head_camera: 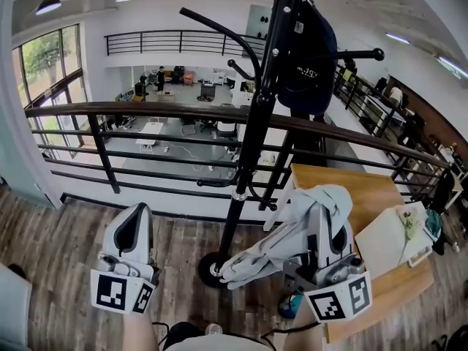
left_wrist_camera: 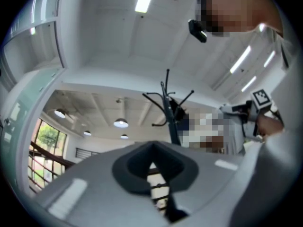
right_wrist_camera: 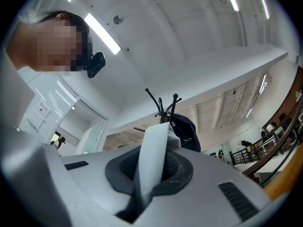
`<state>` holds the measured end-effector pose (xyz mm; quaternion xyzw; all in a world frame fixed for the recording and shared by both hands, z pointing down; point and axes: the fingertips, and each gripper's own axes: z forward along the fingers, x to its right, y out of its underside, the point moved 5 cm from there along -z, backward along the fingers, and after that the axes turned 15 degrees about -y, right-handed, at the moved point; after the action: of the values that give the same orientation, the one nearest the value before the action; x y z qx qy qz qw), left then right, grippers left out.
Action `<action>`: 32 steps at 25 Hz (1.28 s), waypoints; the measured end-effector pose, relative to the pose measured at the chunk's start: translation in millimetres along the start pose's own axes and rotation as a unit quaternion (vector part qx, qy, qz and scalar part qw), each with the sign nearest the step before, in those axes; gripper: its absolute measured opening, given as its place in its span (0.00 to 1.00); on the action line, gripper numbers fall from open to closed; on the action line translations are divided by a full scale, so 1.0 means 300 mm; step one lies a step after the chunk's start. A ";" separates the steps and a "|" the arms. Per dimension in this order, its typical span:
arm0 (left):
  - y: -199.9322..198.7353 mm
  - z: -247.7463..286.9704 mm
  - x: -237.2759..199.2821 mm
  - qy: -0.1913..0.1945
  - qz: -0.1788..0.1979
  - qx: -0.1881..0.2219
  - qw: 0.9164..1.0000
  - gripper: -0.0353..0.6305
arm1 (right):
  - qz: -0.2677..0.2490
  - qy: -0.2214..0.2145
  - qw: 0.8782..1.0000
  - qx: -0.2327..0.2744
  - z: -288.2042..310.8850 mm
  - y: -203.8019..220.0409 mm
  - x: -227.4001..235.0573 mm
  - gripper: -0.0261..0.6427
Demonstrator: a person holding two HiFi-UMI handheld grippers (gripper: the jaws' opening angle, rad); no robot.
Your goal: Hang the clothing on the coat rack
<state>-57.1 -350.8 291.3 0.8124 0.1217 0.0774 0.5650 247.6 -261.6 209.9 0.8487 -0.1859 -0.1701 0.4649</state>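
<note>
A black coat rack [head_camera: 252, 123] stands in front of me, with a navy garment [head_camera: 307, 57] hanging on an upper right hook. My right gripper [head_camera: 333, 232] is shut on a pale grey piece of clothing [head_camera: 289, 236]. The cloth drapes over the gripper and trails left towards the rack's base. In the right gripper view a fold of that clothing [right_wrist_camera: 154, 155] is pinched between the jaws, below the rack top [right_wrist_camera: 163, 109]. At the lower left my left gripper [head_camera: 137, 214] is shut and holds nothing. The left gripper view looks up past those jaws at the rack [left_wrist_camera: 169, 112].
A dark metal railing [head_camera: 146, 112] runs behind the rack, with an open drop to a lower floor beyond. A wooden table [head_camera: 365, 189] stands at the right and carries a white board [head_camera: 384, 243]. A blue bottle [head_camera: 290, 306] sits by the table's near corner.
</note>
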 end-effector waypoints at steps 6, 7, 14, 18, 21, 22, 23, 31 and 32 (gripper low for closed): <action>0.053 0.093 -0.011 0.018 -0.012 -0.002 1.000 0.06 | -0.015 0.009 1.000 -0.008 0.062 0.006 0.029 0.05; 0.062 0.114 -0.013 0.026 -0.015 -0.002 1.000 0.06 | -0.018 0.012 1.000 -0.009 0.074 0.007 0.032 0.05; 0.101 0.282 -0.061 0.089 -0.033 -0.002 0.995 0.06 | -0.054 0.056 0.997 -0.018 0.180 -0.006 0.029 0.05; 0.126 0.359 -0.094 0.125 -0.052 -0.004 0.991 0.06 | -0.081 0.085 0.993 -0.022 0.241 -0.038 0.010 0.05; 0.151 0.400 -0.102 0.154 -0.064 -0.011 0.986 0.06 | -0.099 0.111 0.988 -0.029 0.275 -0.071 0.006 0.05; 0.163 0.412 -0.114 0.161 -0.068 -0.013 0.985 0.06 | -0.103 0.118 0.987 -0.030 0.290 -0.075 0.002 0.05; 0.176 0.422 -0.132 0.166 -0.072 -0.014 0.983 0.06 | -0.107 0.124 0.986 -0.030 0.307 -0.076 -0.004 0.05; 0.267 0.525 -0.254 0.207 -0.095 -0.017 0.974 0.06 | -0.134 0.161 0.977 -0.032 0.472 -0.055 -0.028 0.05; 0.286 0.540 -0.280 0.213 -0.098 -0.016 0.972 0.06 | -0.137 0.166 0.976 -0.032 0.497 -0.039 -0.036 0.05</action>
<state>-85.4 -548.8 315.9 0.7521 0.3165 0.1950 0.5442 171.1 -358.9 125.1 0.8674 0.0175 -0.0943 0.4883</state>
